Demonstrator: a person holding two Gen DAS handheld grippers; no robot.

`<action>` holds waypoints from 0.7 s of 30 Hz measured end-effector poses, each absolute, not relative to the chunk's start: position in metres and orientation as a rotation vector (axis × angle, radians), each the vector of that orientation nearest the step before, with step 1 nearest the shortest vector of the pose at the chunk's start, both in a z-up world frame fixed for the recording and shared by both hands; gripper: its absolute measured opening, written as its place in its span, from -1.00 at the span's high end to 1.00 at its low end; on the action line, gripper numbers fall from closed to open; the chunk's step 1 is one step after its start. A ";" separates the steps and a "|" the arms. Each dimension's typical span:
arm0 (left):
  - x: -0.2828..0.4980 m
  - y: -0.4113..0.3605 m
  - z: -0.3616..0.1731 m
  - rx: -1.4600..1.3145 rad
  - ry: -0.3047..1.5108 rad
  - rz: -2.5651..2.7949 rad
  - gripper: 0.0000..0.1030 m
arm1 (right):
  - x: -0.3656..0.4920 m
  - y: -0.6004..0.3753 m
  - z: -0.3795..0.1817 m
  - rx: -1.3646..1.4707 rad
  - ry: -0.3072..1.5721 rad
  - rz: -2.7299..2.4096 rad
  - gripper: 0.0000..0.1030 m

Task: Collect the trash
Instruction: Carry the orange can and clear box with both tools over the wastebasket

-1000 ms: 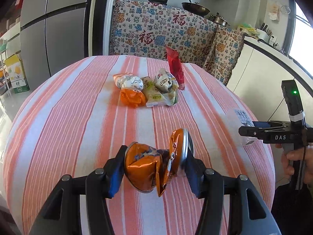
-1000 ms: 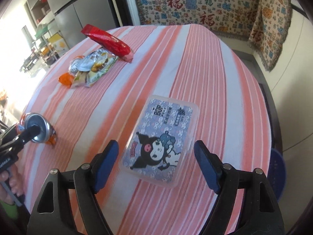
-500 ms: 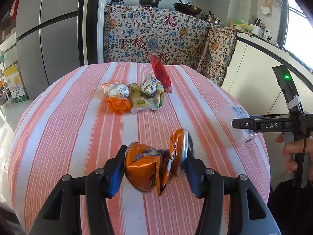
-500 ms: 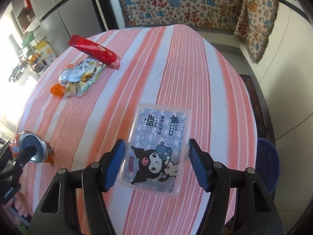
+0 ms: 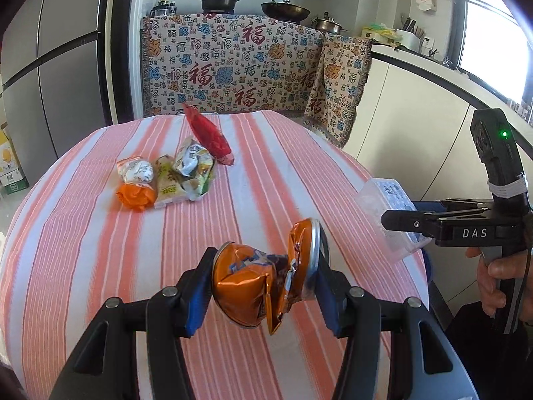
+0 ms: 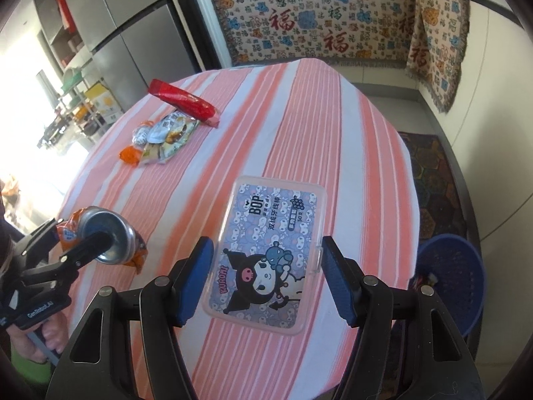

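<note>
Both tools raised since earlier, left tool [image 5: 263,286] clamping crushed can [image 5: 263,283], right tool [image 6: 266,276] pinching box [image 6: 266,250]

You see a crumpled glossy metal can [image 5: 263,283], a clear smooth plastic box [image 6: 266,253], shiny foil wrappers [image 5: 186,173], and matt woven cloth on the bench [image 5: 100,233].

The near half of the desk [image 6: 299,106] is blocked at two spots: the box [image 6: 266,256] between the right tongs [image 6: 266,280] and the can [image 5: 266,283] in the left tongs [image 5: 263,286], well apart, bare cloth between. Farther back wrappers [image 5: 166,180] and a red packet [image 5: 208,136] cluster left of centre; the stripes right of them lie bare. The blue basket [image 6: 453,273] stands below the desk's right edge.
</note>
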State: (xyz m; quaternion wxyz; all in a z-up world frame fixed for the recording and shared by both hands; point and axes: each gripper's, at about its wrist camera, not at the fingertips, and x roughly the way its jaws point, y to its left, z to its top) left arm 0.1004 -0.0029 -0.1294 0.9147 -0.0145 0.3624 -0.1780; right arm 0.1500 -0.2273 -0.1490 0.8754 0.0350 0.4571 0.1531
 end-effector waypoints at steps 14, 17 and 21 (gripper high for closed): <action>0.114 -0.084 -0.119 -0.002 0.757 -0.506 -0.08 | 0.136 -0.313 -0.138 0.167 0.906 0.225 -0.30; 0.119 -0.112 -0.116 0.002 0.767 -0.562 -0.08 | 0.133 -0.352 -0.136 0.183 0.900 0.151 -0.30; 0.124 -0.160 -0.113 0.025 0.779 -0.648 -0.08 | 0.129 -0.404 -0.138 0.196 0.903 0.060 -0.30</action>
